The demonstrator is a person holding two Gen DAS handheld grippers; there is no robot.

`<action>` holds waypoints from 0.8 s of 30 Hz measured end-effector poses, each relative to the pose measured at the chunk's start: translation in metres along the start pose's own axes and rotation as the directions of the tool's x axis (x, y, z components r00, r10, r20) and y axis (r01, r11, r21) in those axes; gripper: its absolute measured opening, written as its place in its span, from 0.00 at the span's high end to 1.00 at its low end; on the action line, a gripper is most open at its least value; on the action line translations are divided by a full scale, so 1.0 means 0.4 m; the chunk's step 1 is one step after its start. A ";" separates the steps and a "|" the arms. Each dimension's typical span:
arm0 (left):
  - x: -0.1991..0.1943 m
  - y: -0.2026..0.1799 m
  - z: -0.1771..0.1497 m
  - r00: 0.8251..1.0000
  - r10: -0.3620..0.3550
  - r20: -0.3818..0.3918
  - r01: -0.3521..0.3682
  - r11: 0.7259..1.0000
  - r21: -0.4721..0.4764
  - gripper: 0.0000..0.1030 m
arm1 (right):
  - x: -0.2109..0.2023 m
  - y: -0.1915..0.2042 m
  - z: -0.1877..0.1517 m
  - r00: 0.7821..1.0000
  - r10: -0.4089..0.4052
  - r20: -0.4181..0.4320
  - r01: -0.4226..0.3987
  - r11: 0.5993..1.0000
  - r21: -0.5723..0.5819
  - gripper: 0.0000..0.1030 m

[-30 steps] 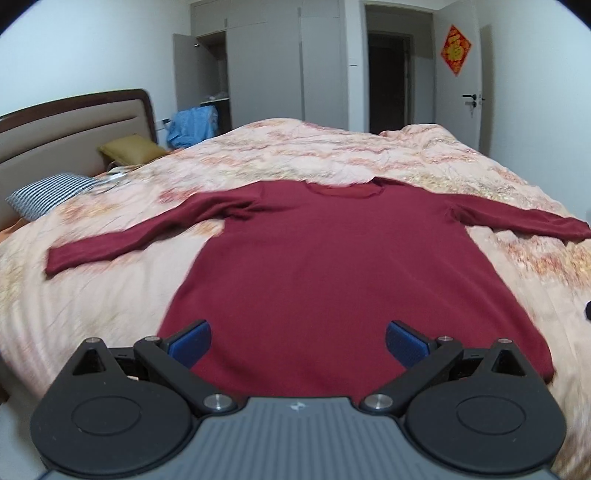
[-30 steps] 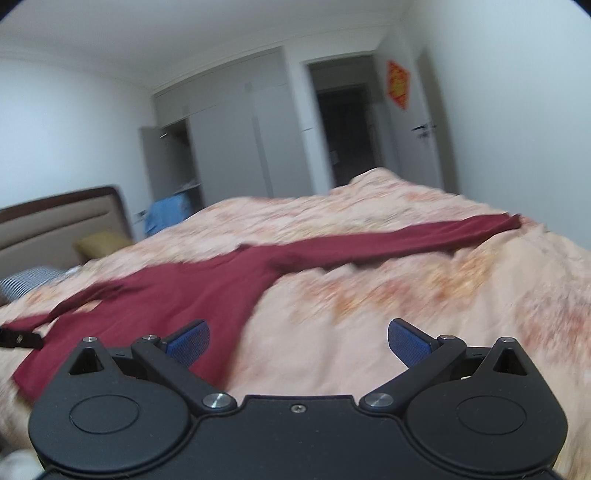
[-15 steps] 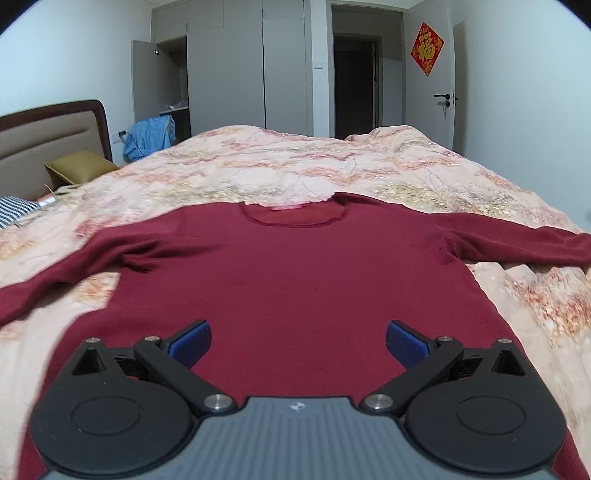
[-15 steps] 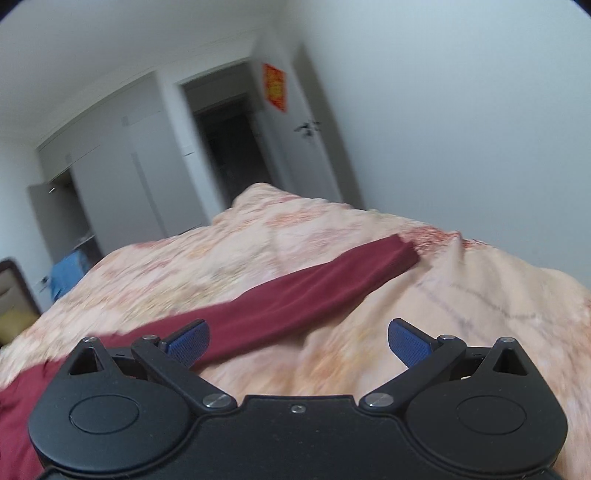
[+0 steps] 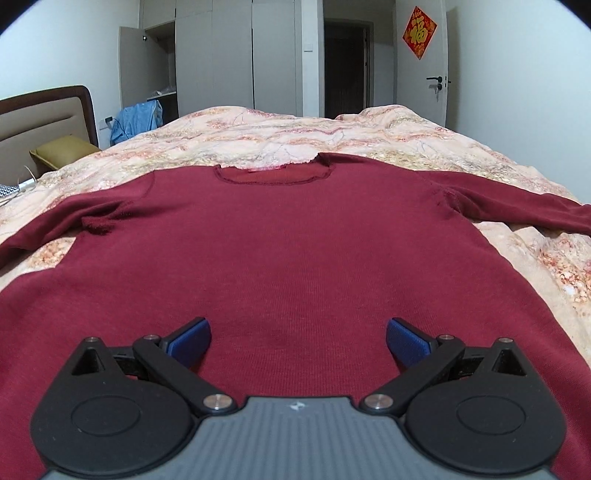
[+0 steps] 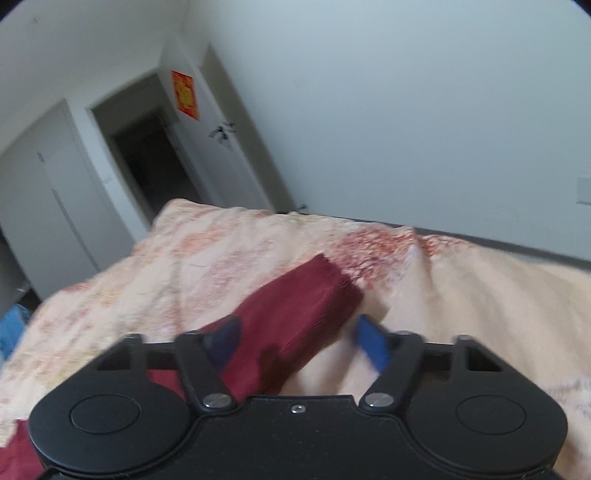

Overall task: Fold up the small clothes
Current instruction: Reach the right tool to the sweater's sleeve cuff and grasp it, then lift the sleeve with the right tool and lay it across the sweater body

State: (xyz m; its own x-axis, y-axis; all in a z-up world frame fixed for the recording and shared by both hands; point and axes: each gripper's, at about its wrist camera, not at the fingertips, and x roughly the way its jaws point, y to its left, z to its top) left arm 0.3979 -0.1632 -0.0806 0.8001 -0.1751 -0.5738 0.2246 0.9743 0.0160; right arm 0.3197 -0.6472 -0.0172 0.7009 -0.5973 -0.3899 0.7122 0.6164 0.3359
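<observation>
a dark red long-sleeved sweater [image 5: 288, 243] lies spread flat, front down or up i cannot tell, on a bed covered by a peach floral quilt [image 5: 295, 133]. its body fills the space ahead of the left gripper [image 5: 298, 338], whose jaws are spread wide with the knit fabric under and between them; the blue pads [image 5: 190, 339] hover over the lower part of the sweater and whether they touch it is unclear. the neckline [image 5: 273, 173] sits far ahead of these jaws, straight on, and one sleeve runs off to either side of them.

in the right wrist view the picture is blurred. the right gripper [image 6: 295, 338] is at the end of the sweater's right sleeve [image 6: 291, 314], which runs between its jaws from the near left to the cuff just ahead. these jaws have just been closing and stand half spread; the left pad looks against the sleeve's edge, while the right blue pad [image 6: 371, 341] shows a small gap from the cloth, so no pinch is visible.

beyond the bed, ahead of both jaws, stand a dark doorway [image 5: 345, 70] and a white door with a red paper decoration [image 5: 419, 31].
</observation>
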 end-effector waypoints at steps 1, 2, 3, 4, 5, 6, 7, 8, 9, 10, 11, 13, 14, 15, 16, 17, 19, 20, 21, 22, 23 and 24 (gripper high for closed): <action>-0.001 0.001 -0.001 1.000 0.001 -0.001 -0.001 1.000 0.000 0.00 | 0.008 0.003 0.001 1.000 -0.016 0.000 0.016 1.000 -0.002 0.58; -0.001 0.000 -0.003 1.000 0.002 0.002 -0.002 1.000 0.002 0.00 | 0.014 0.005 0.005 1.000 -0.029 0.000 0.029 1.000 -0.005 0.72; 0.000 0.001 -0.004 1.000 0.002 0.005 -0.002 1.000 0.002 0.00 | 0.020 0.008 0.006 0.999 -0.040 -0.001 0.040 0.999 -0.010 0.82; -0.001 0.001 -0.006 1.000 0.001 0.010 -0.001 1.000 0.001 0.00 | 0.019 0.010 0.006 0.999 -0.047 -0.005 0.047 0.999 -0.016 0.84; -0.001 0.003 -0.008 1.000 -0.002 0.013 0.002 1.000 -0.002 0.00 | 0.019 0.013 0.008 0.999 -0.050 -0.005 0.050 0.999 -0.022 0.88; -0.001 0.006 -0.010 1.000 -0.008 0.016 0.008 1.000 -0.007 0.00 | 0.016 0.017 0.010 0.999 -0.052 0.000 0.052 0.998 -0.032 0.91; -0.001 0.010 -0.010 1.000 -0.014 0.016 0.014 1.000 -0.014 0.00 | 0.010 0.026 0.012 0.998 -0.057 0.009 0.058 0.997 -0.050 0.92; -0.001 0.014 -0.011 1.000 -0.020 0.017 0.020 1.000 -0.022 0.00 | -0.001 0.037 0.017 0.998 -0.059 0.022 0.061 0.996 -0.070 0.93; -0.001 0.017 -0.012 1.000 -0.025 0.017 0.026 0.999 -0.028 0.00 | -0.018 0.050 0.021 0.998 -0.055 0.037 0.058 0.994 -0.092 0.93; -0.001 0.019 -0.011 0.999 -0.029 0.017 0.029 0.999 -0.032 0.00 | -0.032 0.067 0.026 0.998 -0.046 0.053 0.052 0.992 -0.114 0.93; -0.002 0.021 -0.011 0.999 -0.032 0.017 0.032 0.999 -0.035 0.00 | -0.047 0.087 0.032 0.997 -0.034 0.071 0.043 0.989 -0.139 0.93; -0.002 0.024 -0.011 0.999 -0.036 0.018 0.036 0.999 -0.040 0.00 | -0.075 0.139 0.044 0.994 0.006 0.110 0.016 0.980 -0.199 0.93; -0.002 0.026 -0.011 0.999 -0.038 0.019 0.039 0.998 -0.043 0.00 | -0.091 0.171 0.048 0.991 0.031 0.130 0.001 0.972 -0.237 0.93; -0.004 0.027 -0.013 0.999 -0.041 0.020 0.042 0.998 -0.046 0.00 | -0.107 0.207 0.051 0.987 0.059 0.147 -0.016 0.961 -0.278 0.93; -0.005 0.029 -0.013 0.999 -0.044 0.022 0.045 0.998 -0.050 0.00 | -0.123 0.246 0.050 0.983 0.092 0.160 -0.037 0.947 -0.319 0.93; -0.005 0.031 -0.013 0.999 -0.048 0.023 0.049 0.997 -0.055 0.00 | -0.140 0.287 0.048 0.977 0.130 0.169 -0.062 0.931 -0.359 0.93; -0.006 0.034 -0.014 0.998 -0.056 0.026 0.058 0.996 -0.065 0.00 | -0.176 0.376 0.037 0.961 0.218 0.170 -0.125 0.891 -0.436 0.93; -0.007 0.037 -0.013 0.998 -0.061 0.026 0.063 0.996 -0.070 0.00 | -0.194 0.423 0.029 0.951 0.264 0.163 -0.160 0.868 -0.471 0.93; -0.009 0.042 -0.011 0.997 -0.068 0.027 0.070 0.995 -0.077 0.00 | -0.211 0.471 0.018 0.938 0.311 0.150 -0.199 0.842 -0.502 0.93; -0.011 0.047 -0.006 0.996 -0.081 0.026 0.083 0.993 -0.085 0.00 | -0.227 0.518 0.006 0.924 0.358 0.135 -0.238 0.814 -0.529 0.93; -0.015 0.058 0.002 0.994 -0.107 0.027 0.109 0.989 -0.096 0.00 | -0.243 0.566 -0.010 0.908 0.402 0.117 -0.278 0.787 -0.551 0.93; -0.021 0.073 0.011 0.990 -0.140 0.032 0.143 0.983 -0.113 0.00 | -0.256 0.612 -0.025 0.891 0.443 0.097 -0.317 0.761 -0.566 0.93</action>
State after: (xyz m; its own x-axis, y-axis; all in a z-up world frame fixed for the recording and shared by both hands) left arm 0.4003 -0.1337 -0.0717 0.7783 -0.3145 -0.5435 0.2722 0.9490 -0.1592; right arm 0.4219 -0.4301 0.0963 0.9441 -0.3089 -0.1150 0.2976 0.9488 -0.1058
